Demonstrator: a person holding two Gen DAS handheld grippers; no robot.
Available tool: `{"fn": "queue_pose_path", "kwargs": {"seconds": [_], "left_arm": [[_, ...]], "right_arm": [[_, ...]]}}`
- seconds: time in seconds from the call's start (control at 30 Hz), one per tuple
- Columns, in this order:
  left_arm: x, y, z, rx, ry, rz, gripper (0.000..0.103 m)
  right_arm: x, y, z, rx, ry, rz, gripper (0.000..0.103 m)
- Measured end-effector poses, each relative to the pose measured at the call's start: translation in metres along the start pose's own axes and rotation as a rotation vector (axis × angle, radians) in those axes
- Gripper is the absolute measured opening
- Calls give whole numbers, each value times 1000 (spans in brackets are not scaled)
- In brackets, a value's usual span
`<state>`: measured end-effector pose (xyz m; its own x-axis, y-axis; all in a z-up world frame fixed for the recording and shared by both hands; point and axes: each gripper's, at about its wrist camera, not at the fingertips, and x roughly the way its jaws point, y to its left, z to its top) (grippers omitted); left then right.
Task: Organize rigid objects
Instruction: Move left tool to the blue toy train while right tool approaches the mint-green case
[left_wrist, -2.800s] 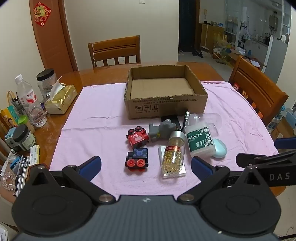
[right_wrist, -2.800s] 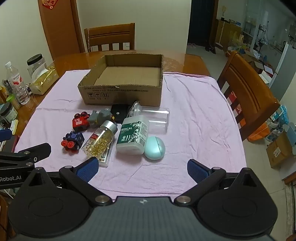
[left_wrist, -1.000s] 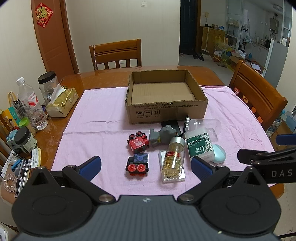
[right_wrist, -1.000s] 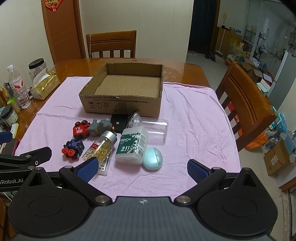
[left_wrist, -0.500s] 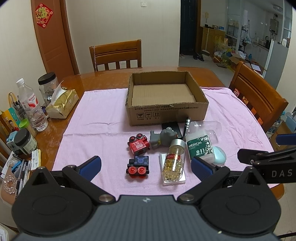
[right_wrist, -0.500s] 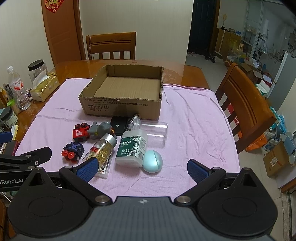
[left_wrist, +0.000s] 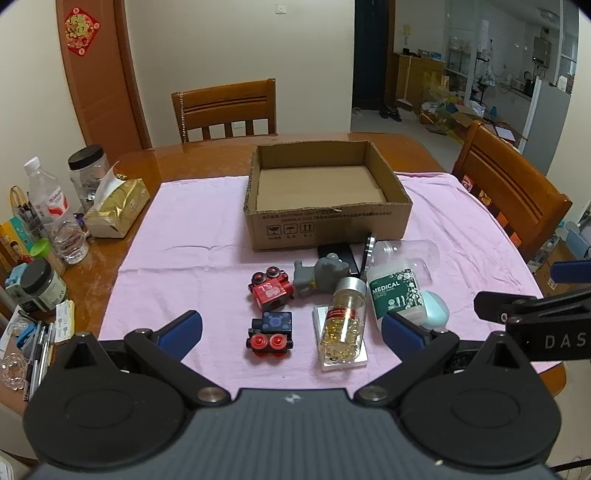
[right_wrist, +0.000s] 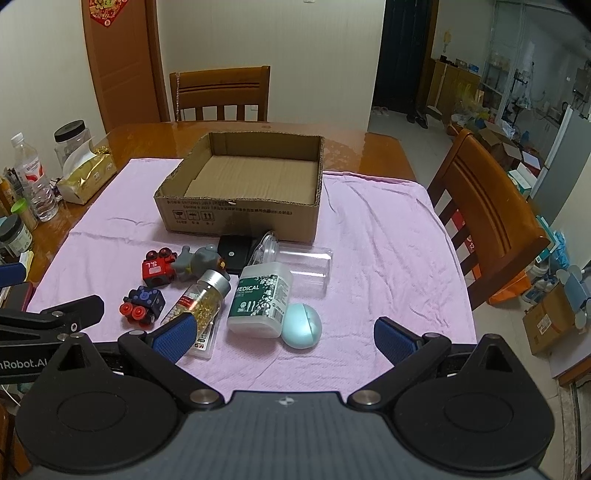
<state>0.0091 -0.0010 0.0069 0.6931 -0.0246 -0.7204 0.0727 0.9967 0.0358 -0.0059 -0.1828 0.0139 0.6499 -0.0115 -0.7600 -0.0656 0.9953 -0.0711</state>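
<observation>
A: What's the surface & room?

B: Brown glossy wooden table (left_wrist: 207, 155) w/ a pink cloth (left_wrist: 192, 236) over most of it. Open, empty brown cardboard box (left_wrist: 328, 225) sits on the cloth's far half. Wooden chairs at the far side (left_wrist: 225, 107) & right side (right_wrist: 480, 206), a brown door w/ a red ornament (left_wrist: 82, 32) behind, dark doorway & cluttered room beyond. Table's left edge: clear plastic water bottle (left_wrist: 48, 206), gold tissue pack (left_wrist: 118, 206), jars, pens.

A: Task things?

B: All on the cloth, just in front of the box: red toy train (left_wrist: 271, 291), dark blue toy train w/ red wheels (left_wrist: 271, 330), grey toy figure (left_wrist: 321, 275), glass bottle of yellow capsules (left_wrist: 343, 321) lying on a flat clear case, white-green "MEDICAL" tub (right_wrist: 260, 299), pale teal egg-shaped case (right_wrist: 301, 325), clear plastic jar on its side (right_wrist: 306, 267), black square box (right_wrist: 236, 253).

A: Grippers?

B: Left gripper (left_wrist: 291, 330) & right gripper (right_wrist: 282, 336) both spread wide, holding nothing, near the table's front edge.

A: Hard to see?

B: Black box mostly hidden behind the figure in left view; teal case half cut off by a finger pad there. Small label text unreadable.
</observation>
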Motion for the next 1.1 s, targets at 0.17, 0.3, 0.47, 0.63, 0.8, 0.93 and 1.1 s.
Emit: {"fn": "queue_pose_path", "kwargs": {"seconds": [0.17, 0.3, 0.47, 0.63, 0.8, 0.93, 1.1], "left_arm": [[10, 3, -6, -3, -4, -32, 102], [19, 3, -15, 8, -7, -45, 102], [28, 2, -24, 19, -7, -43, 102], [36, 3, -32, 15, -5, -46, 102], [50, 5, -35, 18, 20, -30, 102], [66, 11, -38, 13, 50, -19, 102], [88, 22, -45, 13, 85, 13, 102]], "right_arm": [[4, -1, -4, -3, -23, 16, 103], [9, 1, -10, -30, -49, 32, 103], [17, 5, -21, -58, -59, 69, 103], [26, 7, -32, -67, -46, 105, 103], [40, 7, -42, -79, -2, 117, 103], [56, 2, -48, -84, 24, 92, 103], [87, -10, -56, -43, 71, 48, 103]]}}
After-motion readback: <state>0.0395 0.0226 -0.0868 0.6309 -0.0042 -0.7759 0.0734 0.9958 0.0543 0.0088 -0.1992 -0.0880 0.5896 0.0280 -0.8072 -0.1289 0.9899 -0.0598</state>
